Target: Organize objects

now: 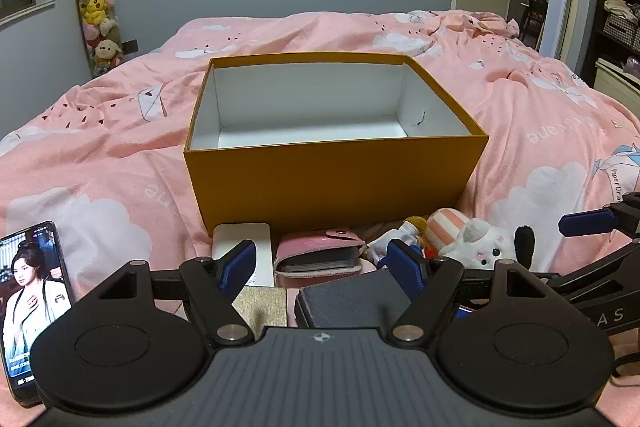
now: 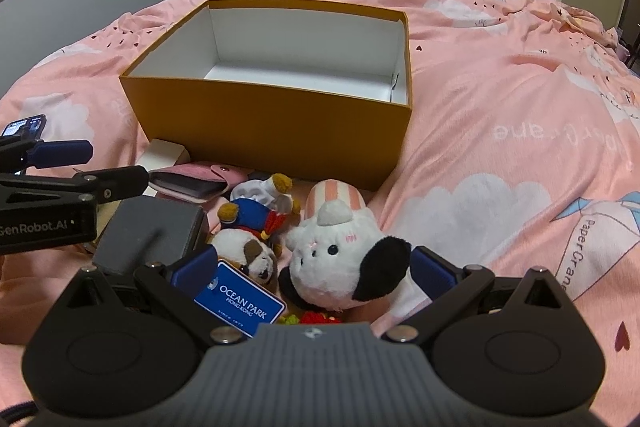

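Both grippers, left [image 1: 322,263] and right [image 2: 314,273], are hovering spread and holding nothing, while the box [image 2: 280,131] ahead is sitting empty and the toys [image 2: 340,259] and wallets [image 1: 320,257] between the fingers are waiting.

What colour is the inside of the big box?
White inside, orange-yellow outside. The box shows it best in the right wrist view.
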`<state>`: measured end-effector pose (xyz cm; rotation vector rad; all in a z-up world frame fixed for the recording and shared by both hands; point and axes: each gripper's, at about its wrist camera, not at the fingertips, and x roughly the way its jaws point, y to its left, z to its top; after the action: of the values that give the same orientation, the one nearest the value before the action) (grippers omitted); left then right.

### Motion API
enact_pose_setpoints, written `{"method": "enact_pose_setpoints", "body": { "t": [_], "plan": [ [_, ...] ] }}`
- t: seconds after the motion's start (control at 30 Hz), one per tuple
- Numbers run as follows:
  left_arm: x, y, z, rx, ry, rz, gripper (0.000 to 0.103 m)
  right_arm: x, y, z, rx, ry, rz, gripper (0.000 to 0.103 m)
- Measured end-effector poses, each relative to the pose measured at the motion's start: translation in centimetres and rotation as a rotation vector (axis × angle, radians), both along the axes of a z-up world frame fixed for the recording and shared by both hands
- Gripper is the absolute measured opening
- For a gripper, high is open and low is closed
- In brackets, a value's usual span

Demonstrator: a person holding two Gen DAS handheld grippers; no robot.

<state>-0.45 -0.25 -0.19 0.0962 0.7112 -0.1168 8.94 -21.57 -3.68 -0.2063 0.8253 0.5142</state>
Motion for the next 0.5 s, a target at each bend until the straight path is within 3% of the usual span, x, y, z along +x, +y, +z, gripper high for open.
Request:
{"method": "enact_pose_setpoints", "body": {
  "t": [0.4, 0.5],
  "plan": [
    [0.02, 0.0, 0.01, 0.005, 0.011, -0.037, 0.086, 0.07, 0.04, -0.06, 0.002, 0.008, 0.004, 0.102],
    [0.1, 0.02, -0.05, 0.005, 0.033, -0.052, 0.08, 0.05, 0.08, -0.09, 0.002, 0.01, 0.009, 0.102]
  ]
}}
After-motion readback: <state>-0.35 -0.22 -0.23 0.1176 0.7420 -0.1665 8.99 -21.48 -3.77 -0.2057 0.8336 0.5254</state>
